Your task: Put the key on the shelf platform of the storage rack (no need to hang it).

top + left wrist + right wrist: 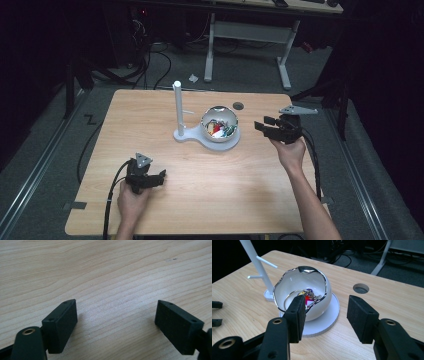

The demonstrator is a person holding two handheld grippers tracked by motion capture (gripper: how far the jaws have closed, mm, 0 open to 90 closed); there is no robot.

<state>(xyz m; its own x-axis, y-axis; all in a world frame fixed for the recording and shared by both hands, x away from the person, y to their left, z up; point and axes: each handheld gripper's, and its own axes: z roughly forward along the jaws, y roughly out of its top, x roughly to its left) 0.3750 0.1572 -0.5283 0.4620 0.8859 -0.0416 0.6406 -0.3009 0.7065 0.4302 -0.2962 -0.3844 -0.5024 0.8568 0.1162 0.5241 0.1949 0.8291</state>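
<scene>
- High view: a wooden desk (200, 190) carried a white stand at its centre, made of a flat base (200, 137) and an upright post (177, 102) with a short peg. A white bowl (219, 123) with a shiny rim sat on the round part of the base, to the right of the post, and held small coloured items (218, 129).
- High view: the left claw (157, 179) lay low over the near left part of the desk, well apart from the stand, held by the left hand (131, 197). The right claw (261, 125) hung just right of the bowl, held by the right hand (289, 150), its jaws pointing toward the bowl.
- Left gripper view: the left claw (116, 316) stood wide, both pads parted over bare desk (105, 272), gripping nothing.
- Right gripper view: the right claw (327, 315) stood wide and empty, aimed at the bowl (294, 286). The coloured items (310, 296) lay in the bowl's bottom. The post (257, 263) rose behind the bowl to the left, and a round hole (361, 288) was set in the desk beyond.
</scene>
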